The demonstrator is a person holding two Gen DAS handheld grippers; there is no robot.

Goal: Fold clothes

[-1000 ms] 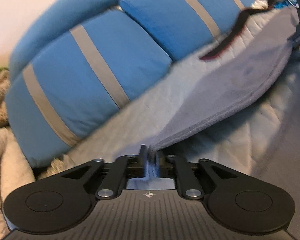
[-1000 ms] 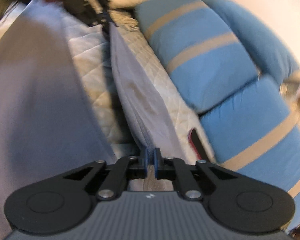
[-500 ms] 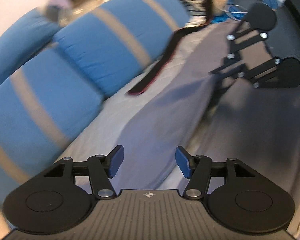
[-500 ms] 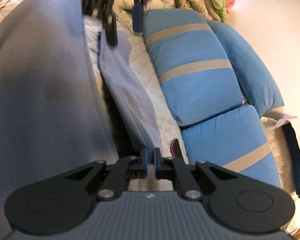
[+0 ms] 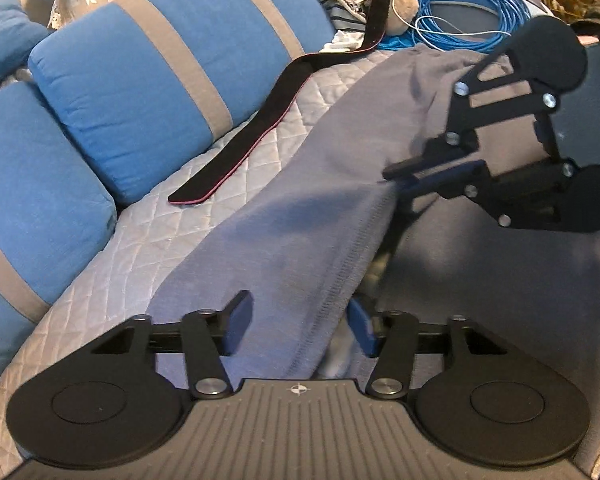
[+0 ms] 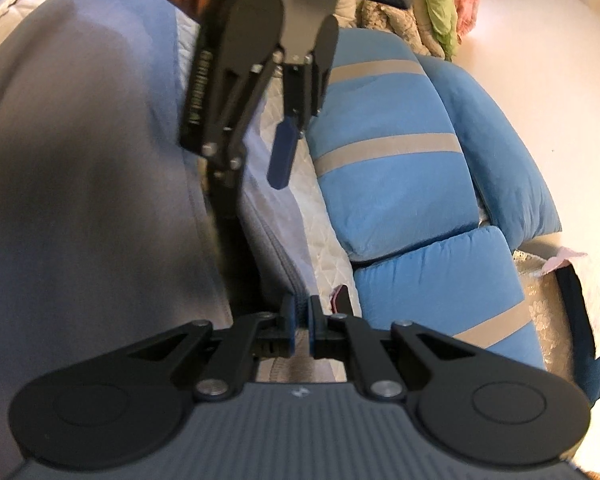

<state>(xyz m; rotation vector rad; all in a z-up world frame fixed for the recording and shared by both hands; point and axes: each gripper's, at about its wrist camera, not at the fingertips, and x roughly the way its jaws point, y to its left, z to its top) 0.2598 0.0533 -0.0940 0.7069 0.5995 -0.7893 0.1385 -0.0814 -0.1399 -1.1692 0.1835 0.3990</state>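
The grey garment [image 5: 300, 216] lies on the quilted cover [image 5: 140, 240] beside the blue striped cushions [image 5: 148, 80]. Its ribbed edge passes between the blue pads of the left gripper [image 5: 300, 326], whose jaws are closing but do not press it. The right gripper [image 6: 300, 330] is clamped on the same edge.

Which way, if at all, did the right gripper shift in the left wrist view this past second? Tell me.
Yes. The right gripper has come from the far upper-right corner towards the camera, away from the blue cable, its fingers shut on the grey garment.
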